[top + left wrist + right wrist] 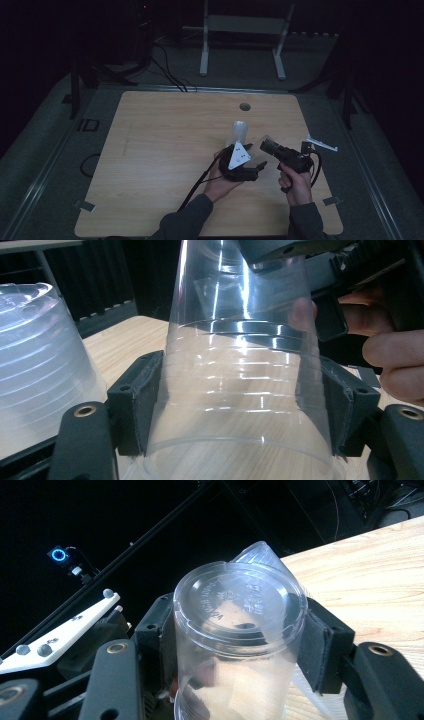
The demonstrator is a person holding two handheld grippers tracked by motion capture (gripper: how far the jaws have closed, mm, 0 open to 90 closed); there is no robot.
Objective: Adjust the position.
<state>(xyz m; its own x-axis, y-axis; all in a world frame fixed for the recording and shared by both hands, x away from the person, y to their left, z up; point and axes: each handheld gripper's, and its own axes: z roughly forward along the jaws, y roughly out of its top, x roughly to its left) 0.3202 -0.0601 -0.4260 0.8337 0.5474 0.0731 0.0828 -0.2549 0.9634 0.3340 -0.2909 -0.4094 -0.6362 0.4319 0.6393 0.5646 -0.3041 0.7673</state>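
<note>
Clear plastic cup (240, 390) is pinched by both grippers: left gripper (240, 405) near its rim, right gripper (235, 645) at its base; pull gently apart, squeezing lightly, beside the cup stack (40, 365).

Two cups and two hand-held grippers, near-right part of the desk (150, 150).

Left hand-held gripper (240, 390) sits left of the right hand-held gripper (235, 640), both toward the person's edge. One cup (240, 370) stands between the left jaws, mouth down, with the right hand-held gripper's jaws on its upper part from the right. A cup stack (40, 370) stands on the desk just left of it in the left gripper view, behind the grippers in the high view.
</note>
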